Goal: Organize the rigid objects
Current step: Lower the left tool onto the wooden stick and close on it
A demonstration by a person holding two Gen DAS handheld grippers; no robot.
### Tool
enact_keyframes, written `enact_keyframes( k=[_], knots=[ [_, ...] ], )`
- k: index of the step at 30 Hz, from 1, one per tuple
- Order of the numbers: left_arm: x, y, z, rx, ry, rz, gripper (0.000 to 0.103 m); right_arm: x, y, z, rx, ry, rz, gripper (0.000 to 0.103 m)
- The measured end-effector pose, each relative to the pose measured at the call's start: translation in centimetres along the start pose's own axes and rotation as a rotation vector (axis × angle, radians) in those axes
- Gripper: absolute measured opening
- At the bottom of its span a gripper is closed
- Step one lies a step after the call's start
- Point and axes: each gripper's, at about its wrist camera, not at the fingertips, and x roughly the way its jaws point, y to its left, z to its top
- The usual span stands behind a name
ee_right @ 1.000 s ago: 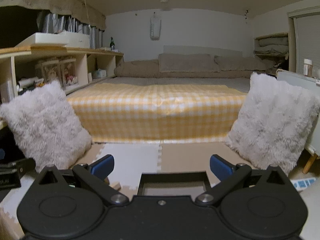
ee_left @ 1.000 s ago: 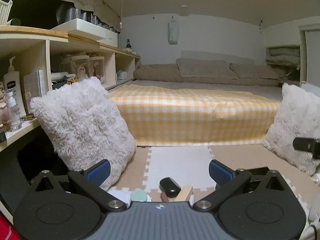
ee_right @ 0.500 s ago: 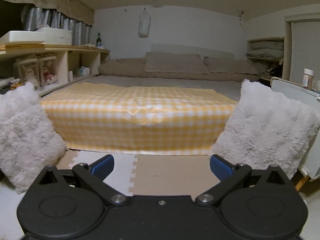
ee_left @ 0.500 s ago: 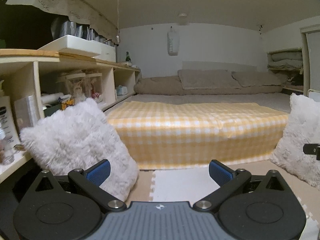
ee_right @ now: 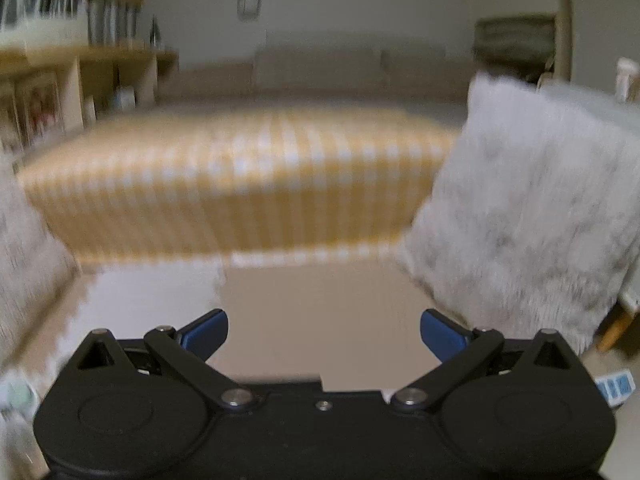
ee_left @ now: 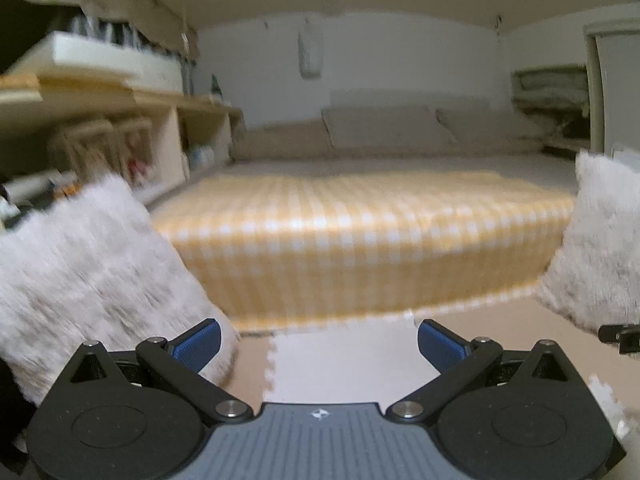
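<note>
Both views are pretty smeared with motion blur, so small stuff is hard to make out. The left gripper (ee_left: 319,343) has its blue-padded fingers (ee_left: 197,343) spread wide apart with nothing between them, just bare floor mat (ee_left: 344,356) showing through the gap. Same deal with the right gripper (ee_right: 323,334): wide open, empty, tan and white foam floor tiles visible between the pads.

Straight ahead at 12 o'clock in both cameras is the low bed with a yellow checked cover (ee_left: 360,240), grey-beige pillows (ee_left: 384,130) lined up along the far wall behind it. A fluffy white cushion (ee_left: 92,276) leans at about 9 o'clock in the left view, in front of a wooden shelf unit (ee_left: 120,120) whose contents are too blurred to identify. A second fluffy cushion (ee_right: 532,216) stands at about 2 o'clock in the right view. A bit of black hardware (ee_left: 620,334) pokes in at the left view's 3 o'clock edge.

As for the actual rigid objects to sort: can't really find them here. There's a pale greenish blob (ee_right: 16,396) at 8 o'clock in the right view and a small blue-and-white item (ee_right: 616,388) on the floor at 4 o'clock, both too blurry to name.
</note>
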Motion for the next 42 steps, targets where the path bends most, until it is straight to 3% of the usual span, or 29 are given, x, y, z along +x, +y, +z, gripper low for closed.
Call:
enact_keyframes(
  k=[2,4,7,9,13,15,18,20,28,33,42],
  knots=[
    [1.6,0.0,-1.1,0.0,0.066,-0.016,0.103,1.5,-0.2,-1.0,-0.044,0.074,-0.002,0.103],
    [3.3,0.4,-2.2,-0.027,0.146,-0.082,0.103,2.8,-0.6,-2.2,-0.052,0.153,0.015,0.103],
    [5.9,1.1,-3.7,-0.061,0.271,-0.164,0.101,4.7,-1.1,-3.7,-0.054,0.274,0.046,0.08],
    [7.1,1.1,-4.6,-0.036,0.308,-0.186,0.092,5.6,-1.2,-4.7,-0.057,0.346,0.06,0.062],
    [9.4,1.2,-6.0,-0.008,0.387,-0.228,0.074,6.7,-0.4,-5.8,-0.079,0.436,0.063,0.049],
    [10.6,1.6,-6.7,-0.043,0.438,-0.254,0.064,7.2,-0.2,-6.1,-0.071,0.478,0.08,0.034],
    [11.8,1.9,-7.4,-0.078,0.486,-0.296,0.056,8.0,0.0,-6.5,-0.074,0.532,0.085,0.013],
    [12.2,1.9,-7.7,-0.092,0.512,-0.327,0.052,8.3,0.0,-6.9,-0.078,0.564,0.084,0.007],
    [14.5,1.8,-9.5,-0.127,0.646,-0.423,0.043,9.4,-0.1,-7.5,-0.084,0.63,0.086,0.004],
    [15.8,2.4,-10.6,-0.168,0.723,-0.459,0.043,9.8,-0.4,-7.9,-0.066,0.655,0.095,0.004],
    [17.4,3.2,-11.4,-0.202,0.756,-0.426,0.043,9.9,-0.6,-7.8,-0.058,0.653,0.1,0.004]
  ],
)
